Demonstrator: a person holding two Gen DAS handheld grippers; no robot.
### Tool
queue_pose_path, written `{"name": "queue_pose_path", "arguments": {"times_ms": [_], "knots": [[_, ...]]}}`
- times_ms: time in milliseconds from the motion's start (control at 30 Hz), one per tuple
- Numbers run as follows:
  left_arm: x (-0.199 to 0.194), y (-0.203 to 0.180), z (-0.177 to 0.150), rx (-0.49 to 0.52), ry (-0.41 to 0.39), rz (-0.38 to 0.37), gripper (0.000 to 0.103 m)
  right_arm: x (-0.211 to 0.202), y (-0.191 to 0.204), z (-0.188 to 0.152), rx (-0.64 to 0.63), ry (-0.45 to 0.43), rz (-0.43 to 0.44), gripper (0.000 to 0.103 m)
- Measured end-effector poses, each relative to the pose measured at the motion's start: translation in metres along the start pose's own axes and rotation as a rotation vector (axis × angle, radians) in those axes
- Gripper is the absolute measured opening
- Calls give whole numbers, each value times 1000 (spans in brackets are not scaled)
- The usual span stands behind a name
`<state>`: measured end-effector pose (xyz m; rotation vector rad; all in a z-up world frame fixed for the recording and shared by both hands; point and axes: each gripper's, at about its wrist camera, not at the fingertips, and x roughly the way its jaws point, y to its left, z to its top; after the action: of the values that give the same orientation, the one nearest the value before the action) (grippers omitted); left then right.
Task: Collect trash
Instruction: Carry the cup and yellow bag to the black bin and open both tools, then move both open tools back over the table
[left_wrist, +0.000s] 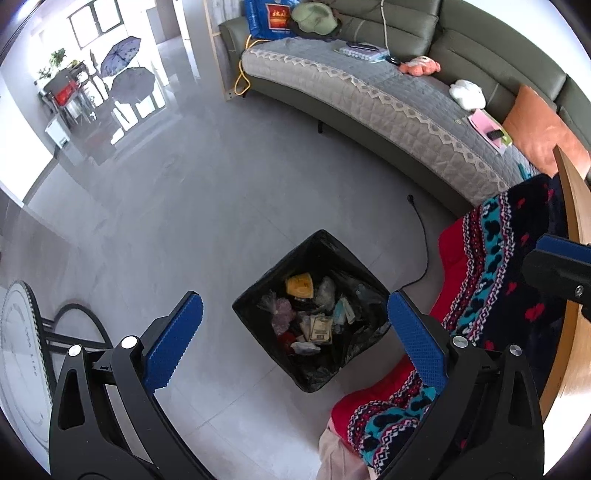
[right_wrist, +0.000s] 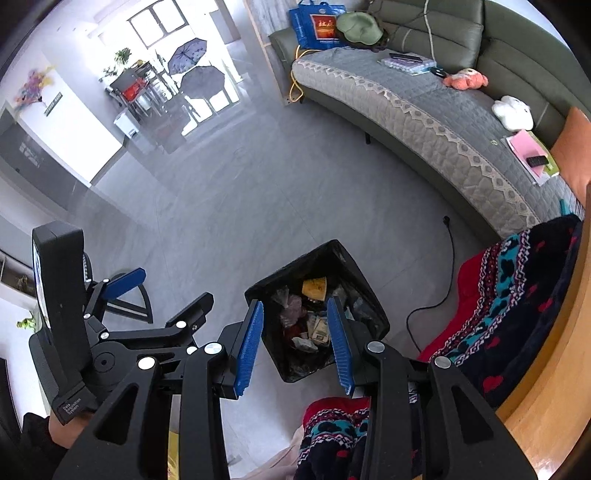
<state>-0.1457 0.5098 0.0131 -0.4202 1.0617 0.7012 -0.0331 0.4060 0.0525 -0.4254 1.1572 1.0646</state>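
A square bin with a black liner (left_wrist: 321, 238) stands on the grey floor, holding several bits of trash, among them a yellow wrapper (left_wrist: 300, 286) and crumpled papers. My left gripper (left_wrist: 294, 301) hovers above it, wide open, with nothing between its blue pads. In the right wrist view the same bin (right_wrist: 334, 249) lies under my right gripper (right_wrist: 295, 305), which is partly open and holds nothing. The left gripper (right_wrist: 162, 291) shows to its left, also open and with nothing in it.
A red, black and teal patterned blanket (left_wrist: 495, 266) hangs beside the bin on the right, under a wooden table edge (left_wrist: 576, 206). A black cable (left_wrist: 421, 236) runs over the floor. A grey-covered sofa (left_wrist: 369, 92) curves behind. A round white table (left_wrist: 18, 332) is at left.
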Motion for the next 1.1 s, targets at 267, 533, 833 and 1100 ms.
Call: {"name": "queue_pose_path", "arguments": {"times_ms": [267,533,833,1100], "knots": [[-17,-29,-4,56,-17,-14,97,-27,-20,-19,42,-32,5,39],[-49,-73,-8,121,-73,-60,97,-69,-54,-48,102,-88,-9,39],[-78,-149,-12,242,-127,-130,97,-122,-116,-89,220,-160,-66,43],[-94,-228,-21,356,-141,-204,97,-164,-186,-134,356,-209,-137,45]]}}
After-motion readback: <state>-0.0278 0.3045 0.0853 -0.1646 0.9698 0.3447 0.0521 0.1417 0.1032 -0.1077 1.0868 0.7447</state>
